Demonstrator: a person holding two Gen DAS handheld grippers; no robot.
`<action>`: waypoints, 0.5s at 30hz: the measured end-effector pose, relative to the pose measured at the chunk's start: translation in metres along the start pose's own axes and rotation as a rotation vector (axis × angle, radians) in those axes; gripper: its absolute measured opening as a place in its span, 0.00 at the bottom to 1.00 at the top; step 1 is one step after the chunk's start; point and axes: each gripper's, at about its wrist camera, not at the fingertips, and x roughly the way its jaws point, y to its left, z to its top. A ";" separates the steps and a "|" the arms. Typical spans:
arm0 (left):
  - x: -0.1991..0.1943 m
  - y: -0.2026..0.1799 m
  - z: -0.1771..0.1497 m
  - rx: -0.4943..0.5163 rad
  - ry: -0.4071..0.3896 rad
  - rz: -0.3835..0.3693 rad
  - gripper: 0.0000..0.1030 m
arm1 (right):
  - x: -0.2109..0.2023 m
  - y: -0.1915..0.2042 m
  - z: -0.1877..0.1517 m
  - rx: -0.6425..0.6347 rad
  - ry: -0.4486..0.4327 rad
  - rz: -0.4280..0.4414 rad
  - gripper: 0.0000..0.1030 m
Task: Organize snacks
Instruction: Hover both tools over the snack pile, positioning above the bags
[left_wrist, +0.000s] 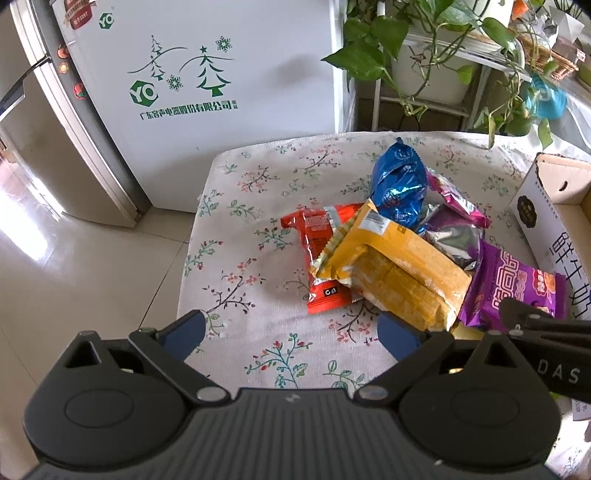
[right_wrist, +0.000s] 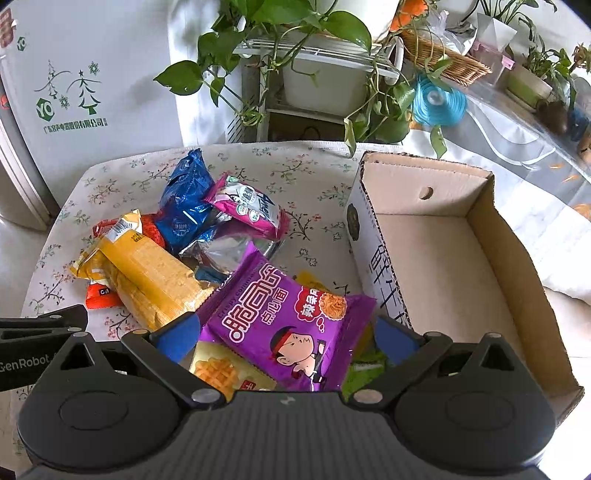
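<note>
- Snack pile on the floral desk (right_wrist: 317, 173), cardboard box (right_wrist: 436, 258) just to its right, box interior bare as far as visible.
- Right gripper (right_wrist: 286, 338): jaws spread wide, gripping nothing; purple noodle packet (right_wrist: 288, 325) lying between the blue pads, apparently not pressed by either (contact at the pad faces hard to judge).
- Left gripper (left_wrist: 291, 334): jaws also wide, empty; only bare cloth between them, yellow biscuit pack (left_wrist: 402, 273) just beyond the right-hand pad, red packet (left_wrist: 321, 254) further ahead.
- Likely step: taking the purple noodle packet for the box.
- Best done by lowering squarely over the packet's middle, closing on its flat body rather than a crimped edge (slippery film, puffy fill), then lifting clear before swinging right.
- Worth watching: waffle packet (right_wrist: 221, 369) and a green wrapper (right_wrist: 364, 369) tucked underneath, easily dragged along.
- Blue foil packet (right_wrist: 184, 206) and pink packet (right_wrist: 247, 206) well behind, out of the way.
</note>
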 end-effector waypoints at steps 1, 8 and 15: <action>0.000 0.000 0.000 0.000 0.002 -0.001 0.96 | 0.000 0.000 0.000 -0.001 0.000 0.000 1.00; 0.001 0.001 0.000 -0.001 0.006 -0.005 0.96 | 0.001 0.000 0.000 -0.001 -0.001 0.005 1.00; 0.002 0.000 -0.001 0.002 0.006 0.000 0.95 | 0.001 0.001 0.000 -0.005 -0.004 0.001 1.00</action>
